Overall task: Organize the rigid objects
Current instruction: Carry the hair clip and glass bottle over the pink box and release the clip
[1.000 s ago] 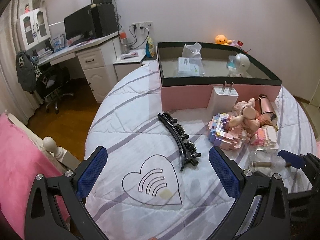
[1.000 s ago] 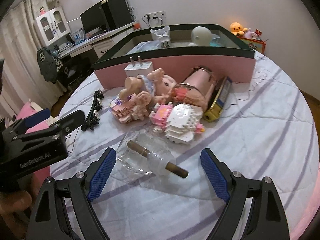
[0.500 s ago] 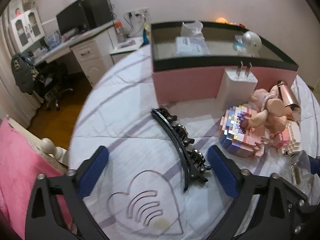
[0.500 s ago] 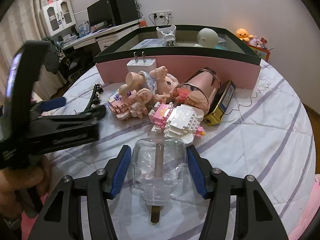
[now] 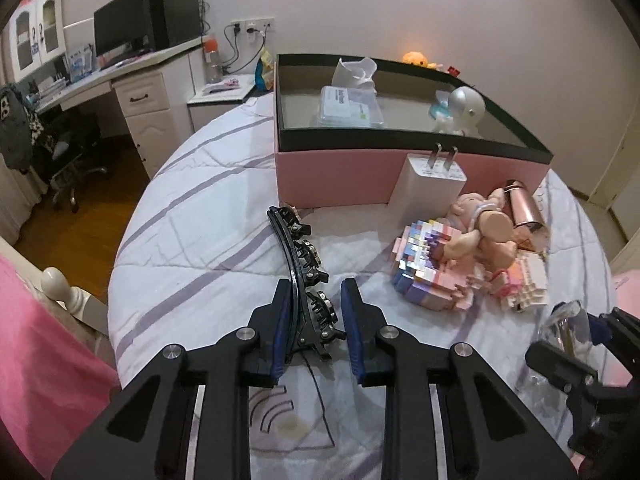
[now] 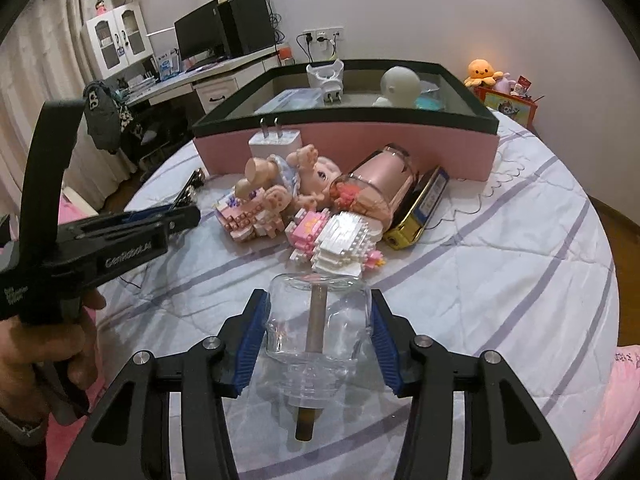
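Note:
My left gripper [image 5: 314, 312] is shut on the near end of a long black hair clip [image 5: 298, 264] that lies on the white quilt. My right gripper [image 6: 318, 320] is shut on a clear glass bottle [image 6: 320, 320] with a brown stick inside; it also shows at the right edge of the left wrist view [image 5: 566, 328]. Behind stands the pink box [image 5: 340, 176] with a black rim, holding a white plug holder, a flat packet and a round white figure. The left gripper shows in the right wrist view [image 6: 188, 214].
In front of the box lie a white charger [image 5: 430, 188], a doll [image 6: 304, 176], pink and white block models [image 6: 332, 236], a pink tumbler [image 6: 380, 184] and a gold and blue case [image 6: 420, 208]. A desk [image 5: 120, 92] stands left of the bed.
My left gripper moved forward and closed on the hair clip. My right gripper closed on the glass bottle, turned it end-on and lifted it slightly.

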A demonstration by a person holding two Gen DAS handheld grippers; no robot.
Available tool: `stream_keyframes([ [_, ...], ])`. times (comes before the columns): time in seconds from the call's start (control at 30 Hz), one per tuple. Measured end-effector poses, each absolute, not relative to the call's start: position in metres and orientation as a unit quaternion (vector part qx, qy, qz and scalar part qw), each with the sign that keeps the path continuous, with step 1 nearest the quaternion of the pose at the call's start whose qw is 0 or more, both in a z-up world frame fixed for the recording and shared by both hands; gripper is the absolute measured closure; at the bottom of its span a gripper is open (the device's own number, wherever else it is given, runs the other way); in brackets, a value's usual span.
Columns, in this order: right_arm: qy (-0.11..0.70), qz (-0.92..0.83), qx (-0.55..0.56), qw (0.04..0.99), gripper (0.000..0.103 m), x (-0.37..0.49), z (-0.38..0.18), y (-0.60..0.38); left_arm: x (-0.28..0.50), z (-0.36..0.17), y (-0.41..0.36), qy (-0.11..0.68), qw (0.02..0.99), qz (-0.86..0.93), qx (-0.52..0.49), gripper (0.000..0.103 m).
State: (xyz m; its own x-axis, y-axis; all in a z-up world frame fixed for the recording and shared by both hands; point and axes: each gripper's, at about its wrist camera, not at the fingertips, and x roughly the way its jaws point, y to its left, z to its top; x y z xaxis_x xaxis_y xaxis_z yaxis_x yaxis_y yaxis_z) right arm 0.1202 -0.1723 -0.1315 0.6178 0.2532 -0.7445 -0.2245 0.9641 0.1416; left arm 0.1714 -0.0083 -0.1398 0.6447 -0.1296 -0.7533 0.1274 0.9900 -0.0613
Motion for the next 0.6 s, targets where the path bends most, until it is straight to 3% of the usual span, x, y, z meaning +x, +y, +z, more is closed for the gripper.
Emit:
stream_keyframes([
  [0.6,0.364,0.139,0.029,0.920,0.052,0.133,-0.076,-0.196,0.160,-0.068,-0.006,0.350,0.932,-0.095,-0.008,0.078],
])
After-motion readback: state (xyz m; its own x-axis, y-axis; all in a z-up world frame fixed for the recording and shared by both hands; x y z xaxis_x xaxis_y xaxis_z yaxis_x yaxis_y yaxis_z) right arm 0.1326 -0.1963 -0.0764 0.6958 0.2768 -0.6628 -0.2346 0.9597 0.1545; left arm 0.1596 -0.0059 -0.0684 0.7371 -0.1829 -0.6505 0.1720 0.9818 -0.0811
